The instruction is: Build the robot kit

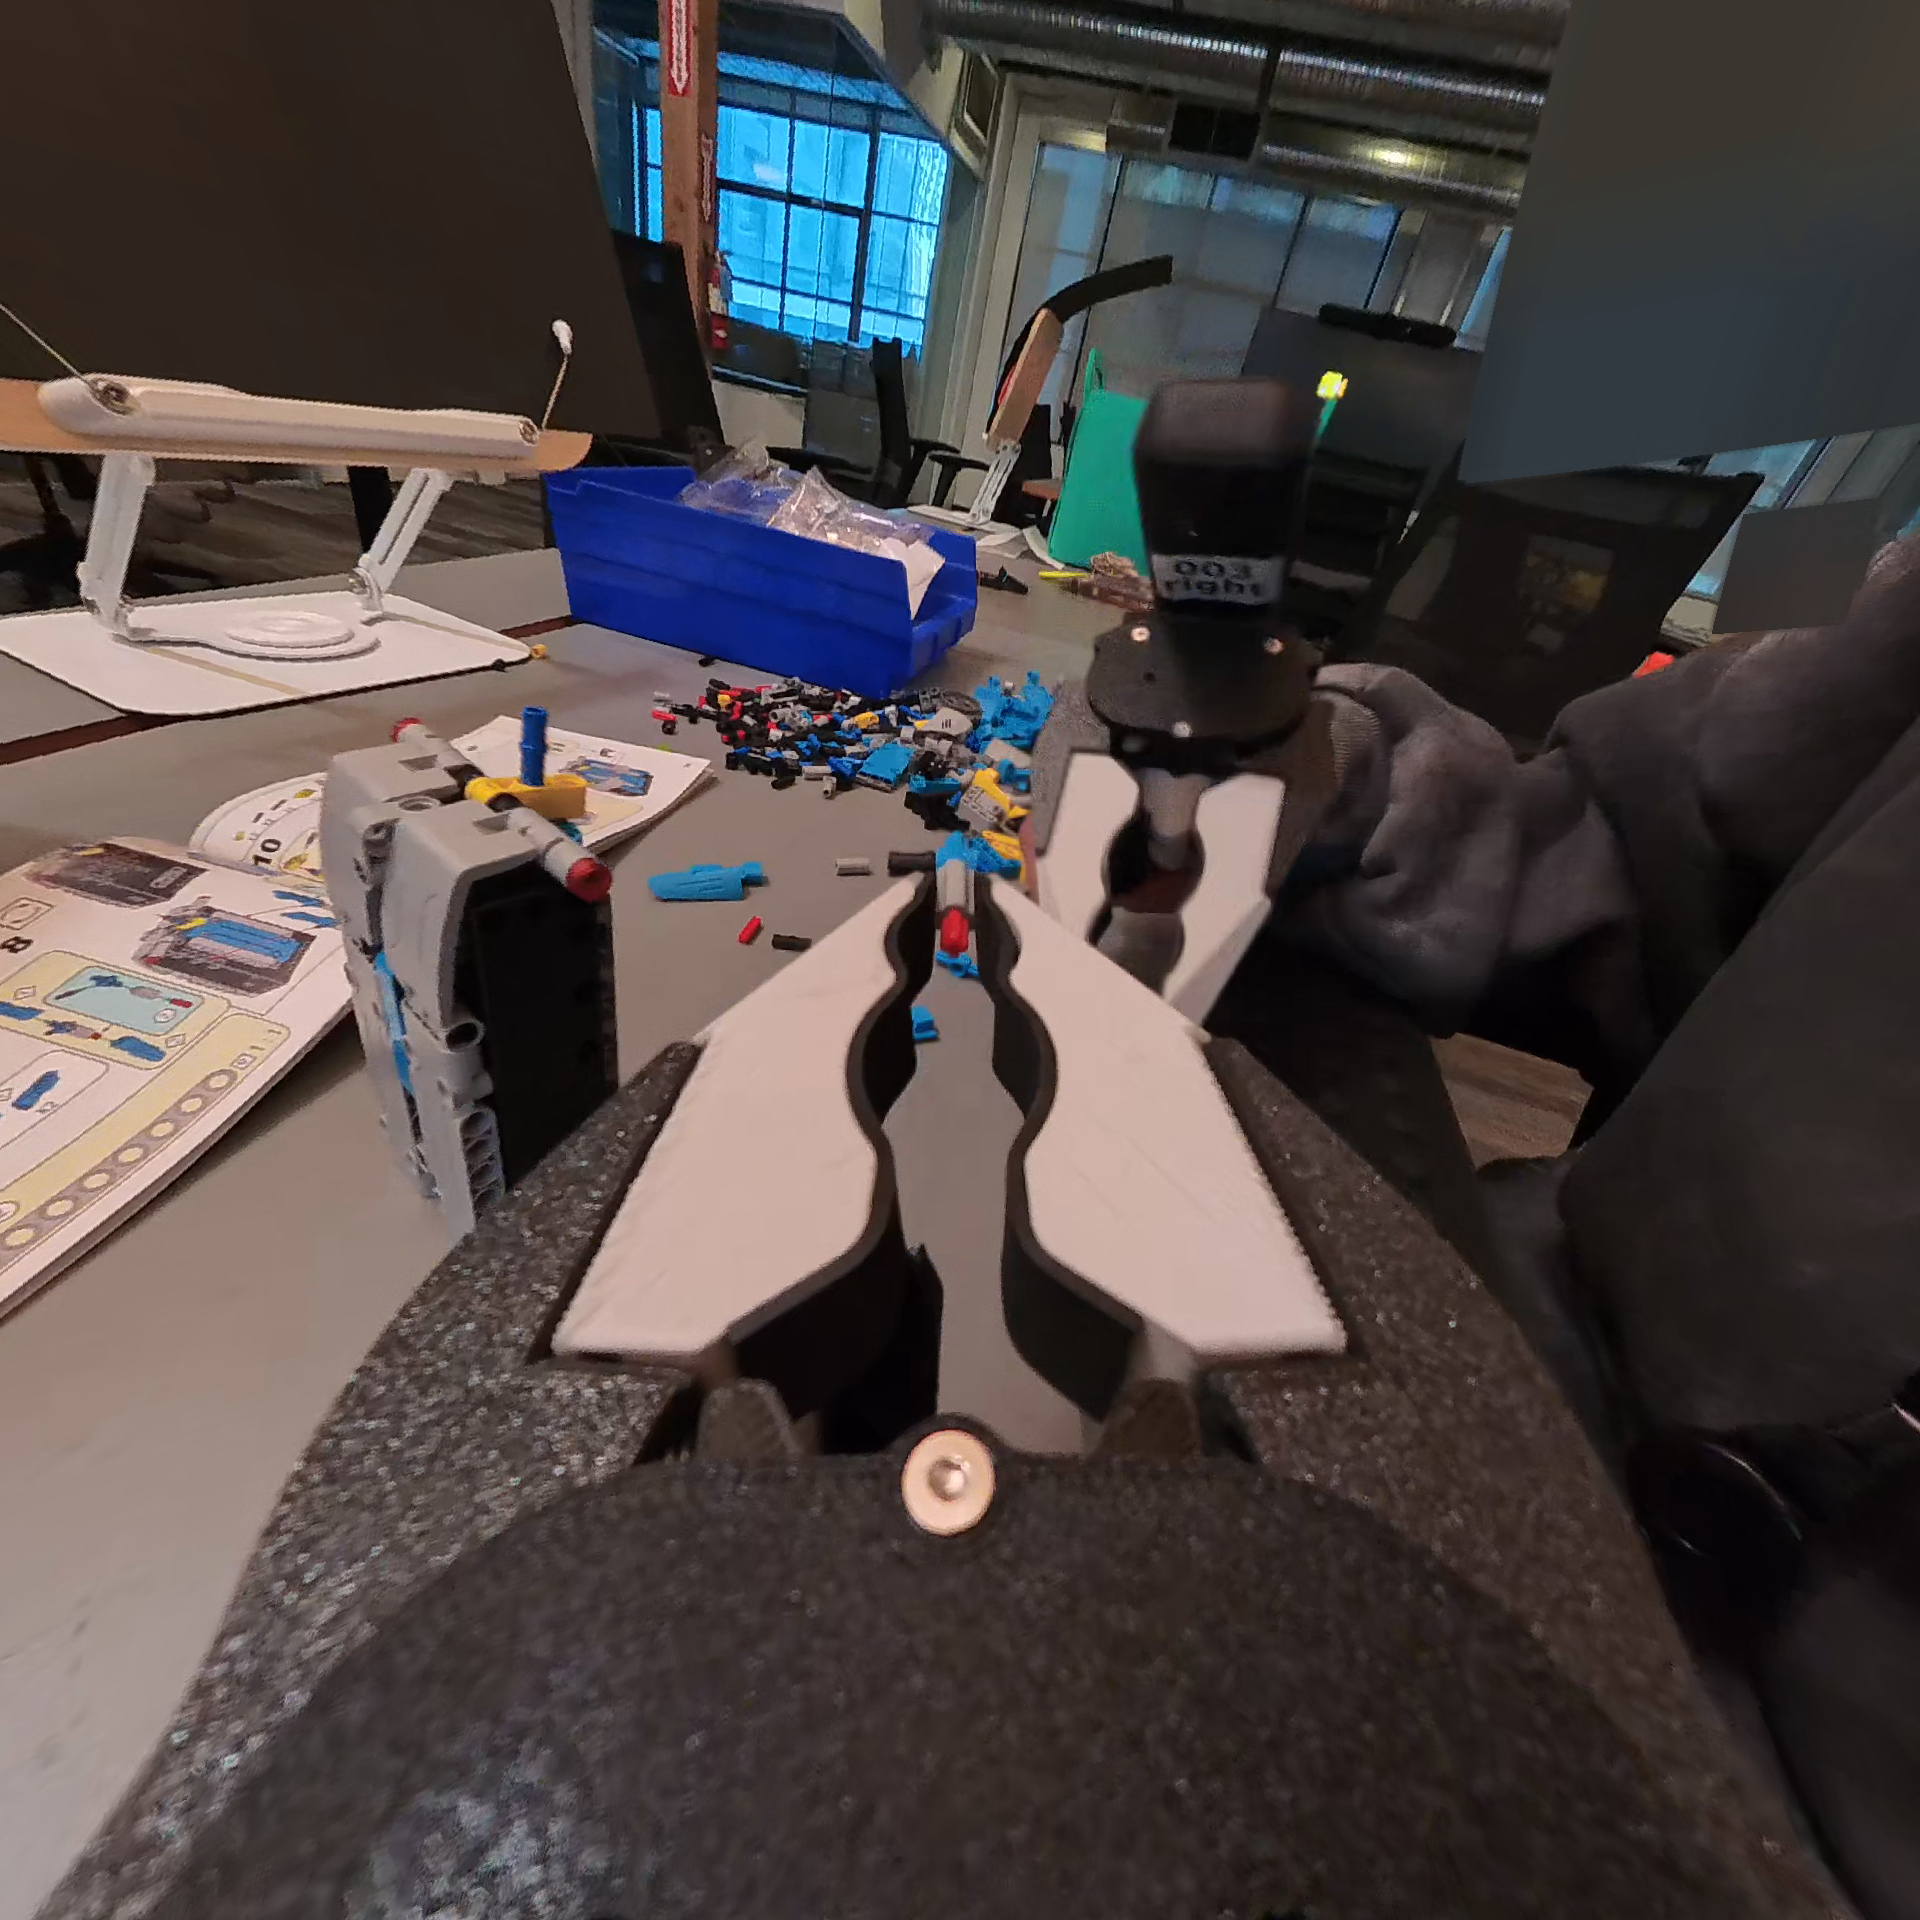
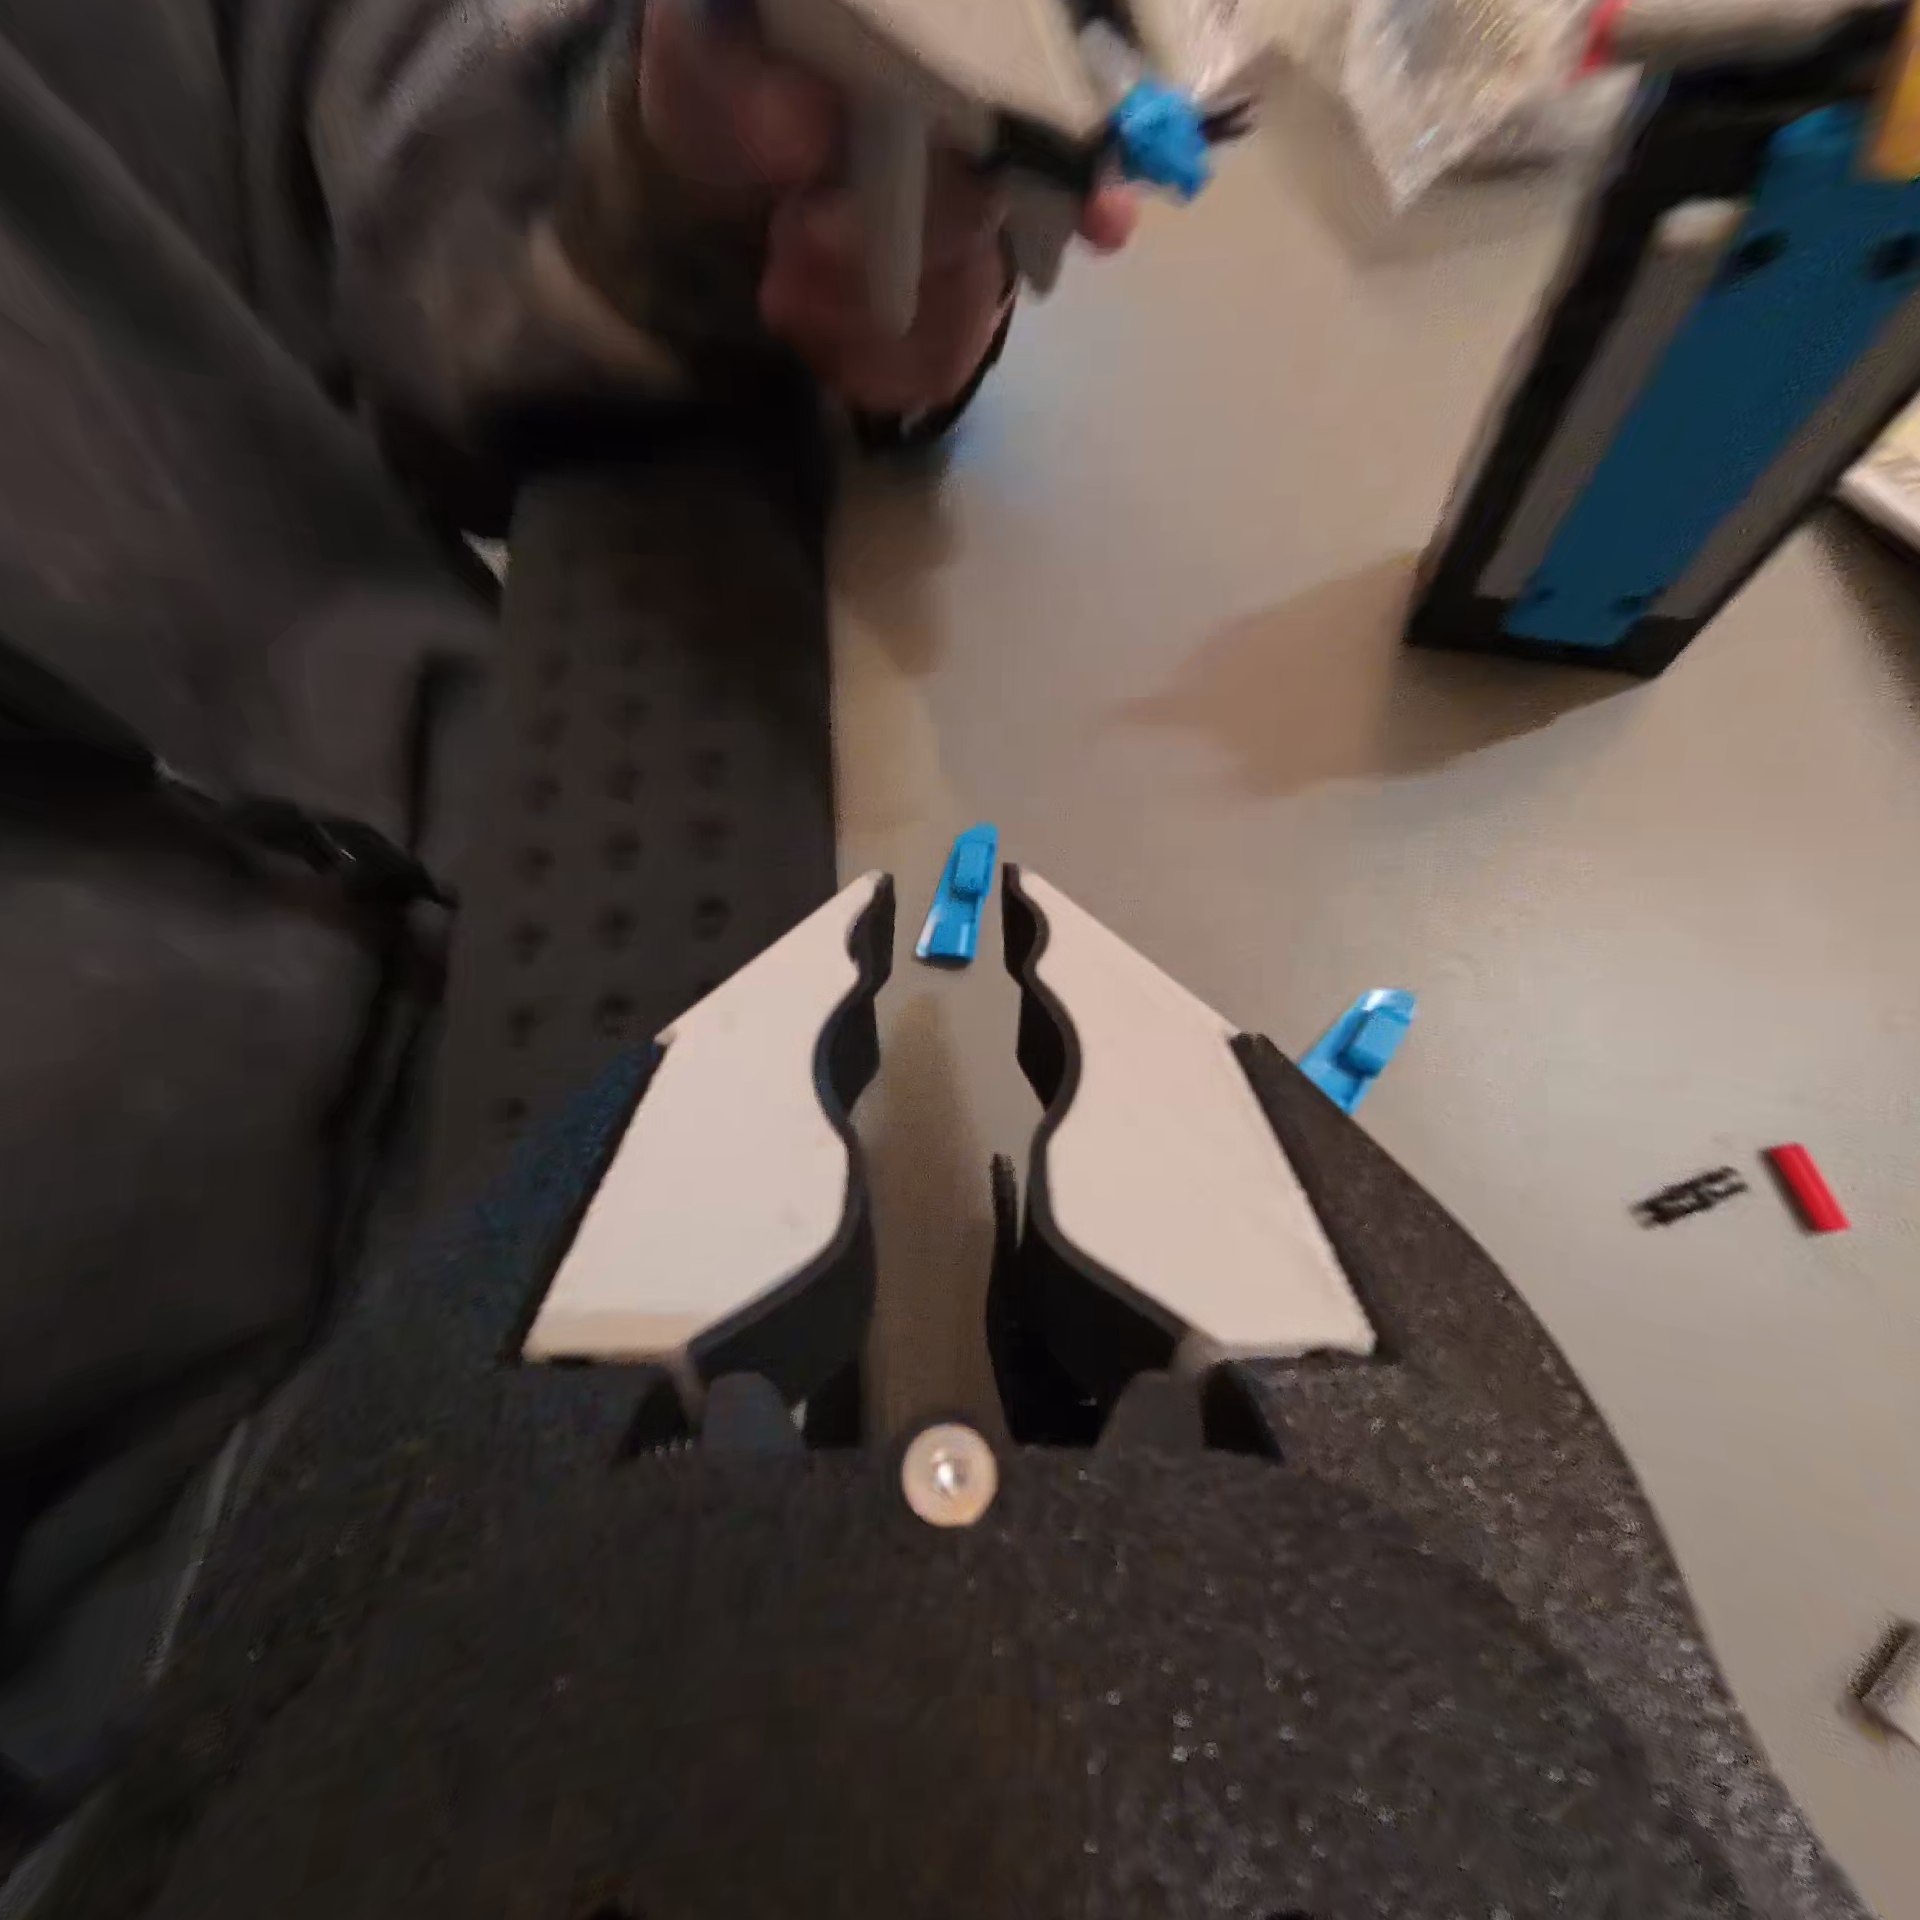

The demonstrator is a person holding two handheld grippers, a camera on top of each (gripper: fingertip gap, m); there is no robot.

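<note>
A: What is the left tool [image 1: 951,883] gripping?

B: Its jaws stand narrow, closed on a small grey part with a red end [image 1: 952,920], held to the right of the grey brick-built model [image 1: 468,935]. From the right wrist view that tool is blurred, and something blue shows at its tips; I cannot tell if it is 1 part or 2.

A: And the right tool [image 2: 948,883]?

B: It is parted by a slim gap with nothing between the jaws. A blue piece [image 2: 961,904] lies flat on the worktop [image 2: 1351,831] just past the tips, to the left of the model. A 2nd blue piece [image 2: 1361,1039] sits nearer the model, half hidden by the tool's body.

A: How would such pieces handle?

B: I judge them light, stiff and slick. They would be best pinched across the long flat sides, since a grip near an end could flick them away.

A: Anything else unclear?

B: The loose pile [image 1: 862,727] beyond the model is too small to sort. The blue bin [image 1: 748,582] behind it holds clear bags whose contents are unreadable. The open booklet [image 1: 135,1039] to the model's left is cut off by the frame edge.
</note>
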